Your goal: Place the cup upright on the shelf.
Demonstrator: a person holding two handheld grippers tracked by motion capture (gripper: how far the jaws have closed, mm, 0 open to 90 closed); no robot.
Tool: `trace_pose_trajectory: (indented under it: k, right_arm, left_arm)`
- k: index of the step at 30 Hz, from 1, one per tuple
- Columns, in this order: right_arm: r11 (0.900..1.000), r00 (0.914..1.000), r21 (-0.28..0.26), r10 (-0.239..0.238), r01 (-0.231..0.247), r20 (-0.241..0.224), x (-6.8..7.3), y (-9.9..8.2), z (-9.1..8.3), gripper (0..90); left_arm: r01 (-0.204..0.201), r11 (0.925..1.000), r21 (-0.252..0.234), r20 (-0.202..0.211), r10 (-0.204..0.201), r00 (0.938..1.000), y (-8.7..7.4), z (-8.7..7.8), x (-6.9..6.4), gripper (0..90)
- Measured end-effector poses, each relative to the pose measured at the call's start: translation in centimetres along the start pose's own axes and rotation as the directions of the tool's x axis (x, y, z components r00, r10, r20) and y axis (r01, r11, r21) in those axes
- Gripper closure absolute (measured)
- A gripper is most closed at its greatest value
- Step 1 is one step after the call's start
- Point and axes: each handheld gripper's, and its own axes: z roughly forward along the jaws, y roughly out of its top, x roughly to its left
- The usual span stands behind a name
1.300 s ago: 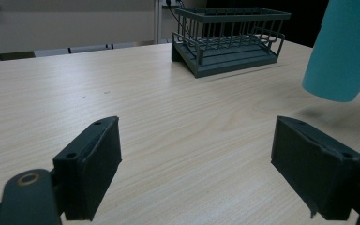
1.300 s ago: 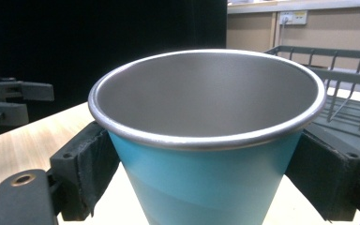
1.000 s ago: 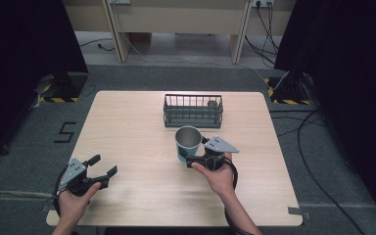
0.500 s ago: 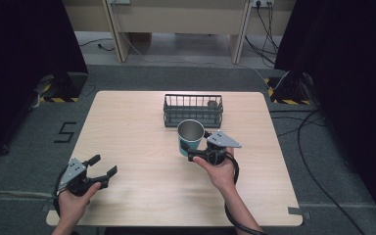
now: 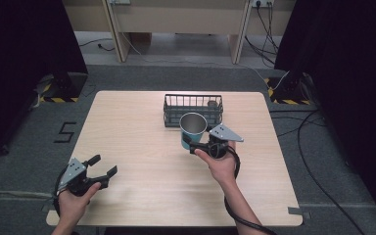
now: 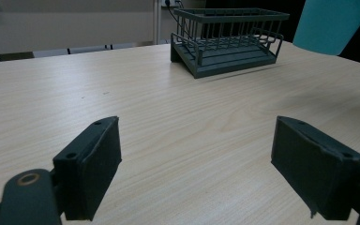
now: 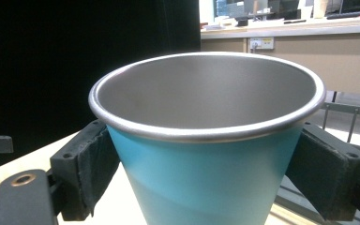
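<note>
High view: the teal cup [image 5: 193, 130] is pinched upright by the right gripper [image 5: 192, 145], just in front of the wire basket [image 5: 193, 108]; the left gripper [image 5: 101, 166] is held spread above the table [image 5: 142, 147], near its front-left corner.

A dark wire basket [image 5: 193, 108] stands on the wooden table [image 5: 137, 127].

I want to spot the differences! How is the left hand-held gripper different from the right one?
The right hand-held gripper is shut on the blue cup; the left hand-held gripper is open and holds nothing. The right one is raised beside the wire basket; the left one sits low near the table's front left corner. Both have black jaws and a grey plate on top.
</note>
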Motion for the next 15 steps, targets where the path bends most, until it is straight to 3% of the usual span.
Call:
trace_pose_trajectory:
  k: [15]
  right_arm:
    - [0.9998,0.9996,-0.018,0.009,-0.008,0.026,-1.0,1.1,0.6,15.5]
  left_arm:
    - [0.005,1.0,0.007,0.007,-0.005,1.0,0.0,0.0,0.0,15.6]
